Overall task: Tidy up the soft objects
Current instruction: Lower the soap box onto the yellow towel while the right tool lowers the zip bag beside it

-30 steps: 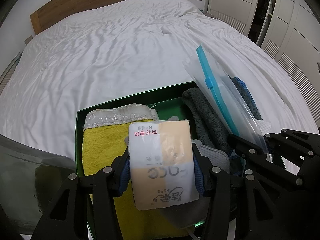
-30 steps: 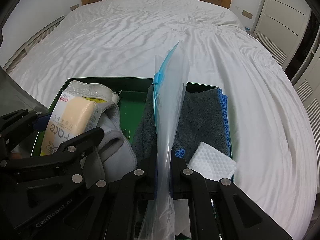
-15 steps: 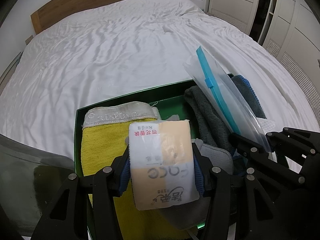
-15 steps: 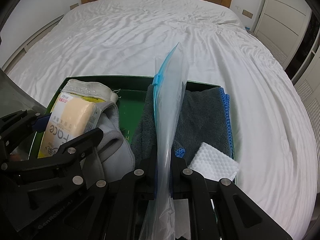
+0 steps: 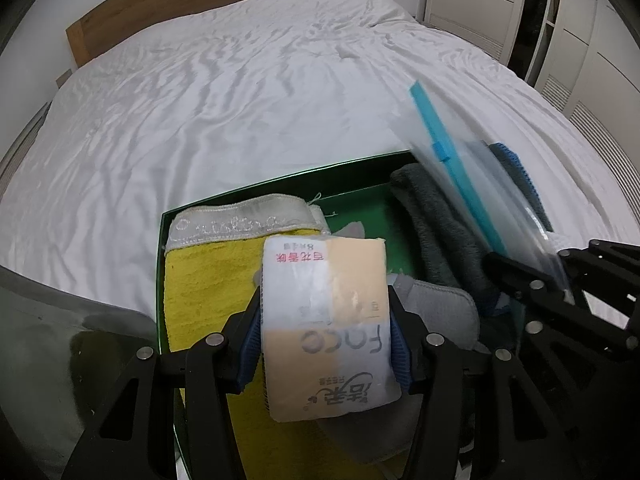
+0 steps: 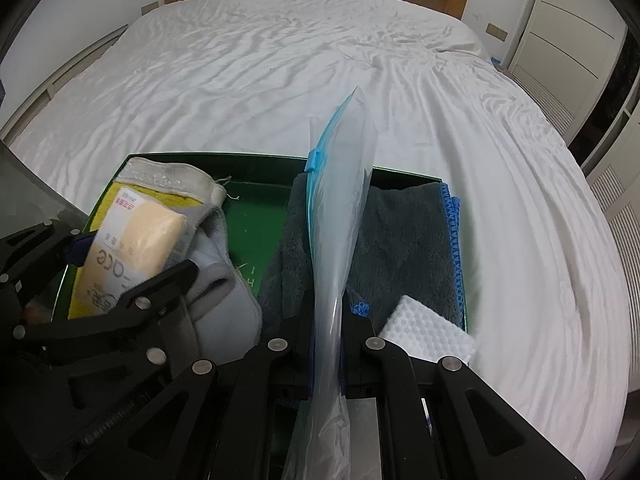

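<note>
Left gripper (image 5: 325, 334) clamps tissue pack (image 5: 326, 320); right gripper (image 6: 328, 344) pinches zip bag (image 6: 340, 216).

Black tongs (image 5: 325, 338), silver screws, blue pads (image 5: 246, 350)

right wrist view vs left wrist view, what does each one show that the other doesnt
Only the right wrist view shows the white sponge clearly, lying at the dark grey towel's near corner.

Only the left wrist view shows the yellow towel's broad face and the tissue pack front-on between the left tool's pads.

Both show the green tray, the tissue pack, and the zip bag pinched in the right tool.
</note>
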Tool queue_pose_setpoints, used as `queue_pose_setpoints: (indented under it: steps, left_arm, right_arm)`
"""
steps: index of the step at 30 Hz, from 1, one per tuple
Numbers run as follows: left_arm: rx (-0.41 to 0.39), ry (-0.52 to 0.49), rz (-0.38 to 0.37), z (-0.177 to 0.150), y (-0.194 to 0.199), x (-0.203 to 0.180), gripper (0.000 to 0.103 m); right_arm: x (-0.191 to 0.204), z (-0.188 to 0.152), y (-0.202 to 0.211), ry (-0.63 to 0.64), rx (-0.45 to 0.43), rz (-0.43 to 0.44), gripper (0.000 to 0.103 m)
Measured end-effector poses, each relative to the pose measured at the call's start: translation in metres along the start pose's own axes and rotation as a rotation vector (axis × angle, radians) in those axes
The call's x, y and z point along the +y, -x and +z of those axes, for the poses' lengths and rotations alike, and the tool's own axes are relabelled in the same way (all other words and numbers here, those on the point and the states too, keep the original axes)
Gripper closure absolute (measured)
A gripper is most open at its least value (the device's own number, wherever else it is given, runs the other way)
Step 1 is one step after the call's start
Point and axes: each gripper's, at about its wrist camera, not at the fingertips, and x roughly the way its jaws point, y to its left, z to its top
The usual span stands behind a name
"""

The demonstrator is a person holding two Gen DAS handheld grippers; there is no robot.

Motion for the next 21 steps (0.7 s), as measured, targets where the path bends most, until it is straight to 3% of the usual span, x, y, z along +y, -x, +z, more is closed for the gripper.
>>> queue_pose_setpoints:
  steps: [21]
  left_arm:
    - [0.011,0.002,-0.006,-0.002,-0.003,0.0,0.053]
  right_arm:
    - [0.004,0.008,-0.013,0.033,0.033,0.004,0.094]
